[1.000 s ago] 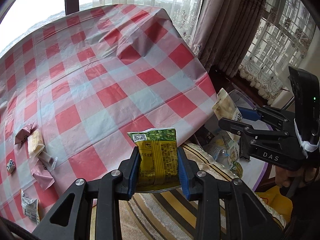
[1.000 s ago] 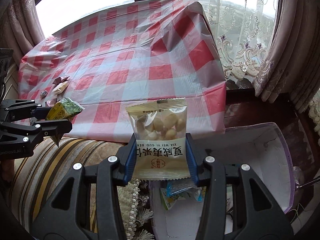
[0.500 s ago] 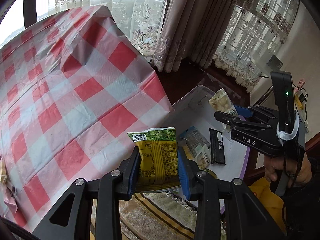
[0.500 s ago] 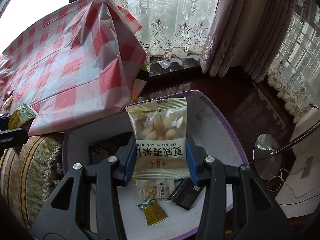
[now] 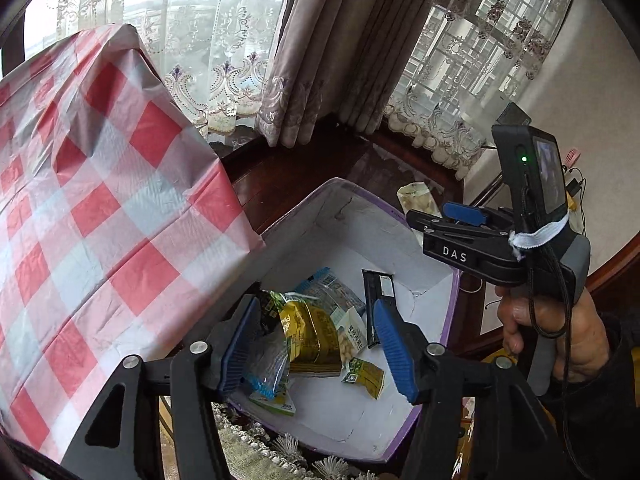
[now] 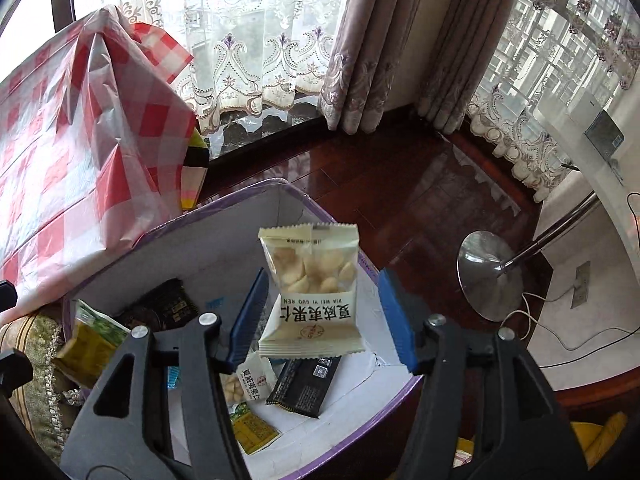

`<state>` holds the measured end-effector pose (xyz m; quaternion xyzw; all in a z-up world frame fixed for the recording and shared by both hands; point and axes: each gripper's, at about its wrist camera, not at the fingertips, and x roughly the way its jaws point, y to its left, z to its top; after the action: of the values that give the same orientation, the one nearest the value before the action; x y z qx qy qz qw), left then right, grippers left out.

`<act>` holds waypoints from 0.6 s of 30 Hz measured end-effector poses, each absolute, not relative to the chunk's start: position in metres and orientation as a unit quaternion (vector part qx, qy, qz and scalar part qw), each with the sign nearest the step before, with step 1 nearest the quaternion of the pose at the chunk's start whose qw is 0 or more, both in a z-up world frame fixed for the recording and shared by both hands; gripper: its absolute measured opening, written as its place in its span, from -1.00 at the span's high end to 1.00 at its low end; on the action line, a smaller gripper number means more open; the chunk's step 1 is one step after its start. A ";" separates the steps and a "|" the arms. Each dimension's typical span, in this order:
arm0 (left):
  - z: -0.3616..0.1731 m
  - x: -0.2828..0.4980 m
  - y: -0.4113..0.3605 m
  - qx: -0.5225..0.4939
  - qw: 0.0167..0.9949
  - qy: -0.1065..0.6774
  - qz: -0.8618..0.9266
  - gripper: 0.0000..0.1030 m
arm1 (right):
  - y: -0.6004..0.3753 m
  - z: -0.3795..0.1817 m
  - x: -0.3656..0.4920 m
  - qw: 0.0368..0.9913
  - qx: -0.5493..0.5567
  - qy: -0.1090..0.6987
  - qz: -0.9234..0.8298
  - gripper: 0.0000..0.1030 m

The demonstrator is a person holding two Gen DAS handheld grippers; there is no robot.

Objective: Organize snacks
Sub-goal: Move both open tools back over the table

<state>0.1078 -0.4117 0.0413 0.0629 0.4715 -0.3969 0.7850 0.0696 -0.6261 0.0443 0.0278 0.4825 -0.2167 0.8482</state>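
Purple-rimmed box (image 6: 132, 240) already holds several snacks. Both grippers opening above it: left gripper (image 5: 316, 350) and right gripper (image 6: 324, 316) dropping packets, pads clear.

Dark wooden floor (image 6: 400, 200) carries the purple-rimmed box (image 6: 224, 200).

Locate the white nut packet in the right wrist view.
The nut packet sits mid-frame between the opening pads of the right gripper, touching neither, above the purple-rimmed box and a black packet.

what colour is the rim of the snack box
Purple, around a white inside; the box rim shows best in the right wrist view.
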 end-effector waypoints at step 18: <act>0.111 0.100 -0.289 0.016 0.873 0.385 -0.300 -0.47 | -0.486 0.128 0.098 0.899 0.005 0.417 -0.134 -0.40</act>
<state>0.1003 -0.2888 0.1106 0.0156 0.3847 -0.2998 0.8728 0.0983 -0.4859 0.1281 0.0050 0.4168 -0.1337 0.8991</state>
